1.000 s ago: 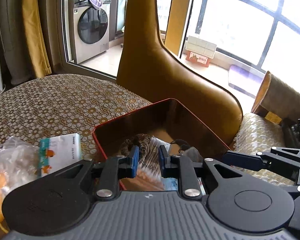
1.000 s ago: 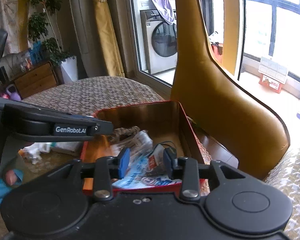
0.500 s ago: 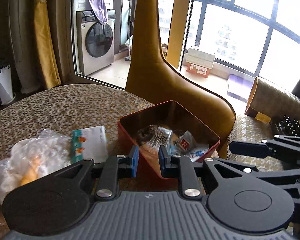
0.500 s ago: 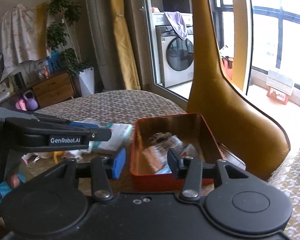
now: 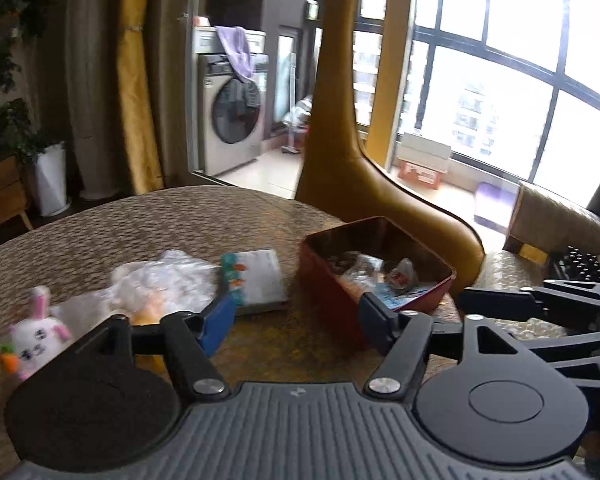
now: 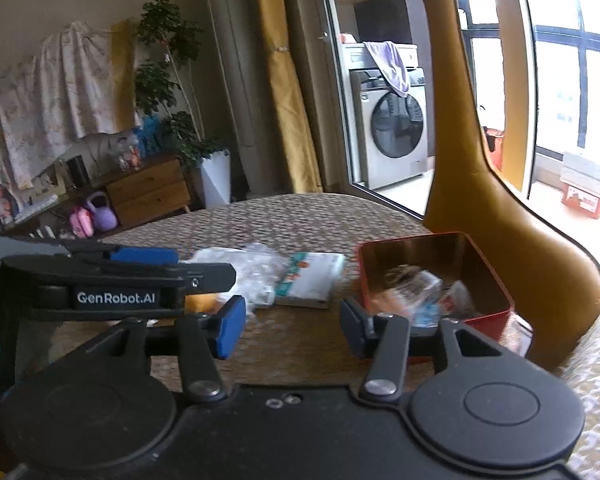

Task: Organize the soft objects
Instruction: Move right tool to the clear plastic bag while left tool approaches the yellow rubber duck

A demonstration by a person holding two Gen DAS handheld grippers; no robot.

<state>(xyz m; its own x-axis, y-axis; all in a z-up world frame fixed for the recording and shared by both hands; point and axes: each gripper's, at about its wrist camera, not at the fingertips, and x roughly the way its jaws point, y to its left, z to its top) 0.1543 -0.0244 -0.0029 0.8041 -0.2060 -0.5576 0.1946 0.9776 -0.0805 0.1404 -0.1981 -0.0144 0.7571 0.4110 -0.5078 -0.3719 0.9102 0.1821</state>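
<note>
Both grippers — left (image 5: 296, 324), right (image 6: 292, 328) — had backed away from the red tin (image 5: 444, 278), fingers just spread, empty. Left on the bench, the plush rabbit (image 5: 36, 332) looked light, squashy — best pinched mid-body.

Both claws are now pulled back from the red tin (image 5: 380, 280). The left claw (image 5: 296, 320) and right claw (image 6: 292, 324) have just been opening, with nothing between their jaws.
</note>
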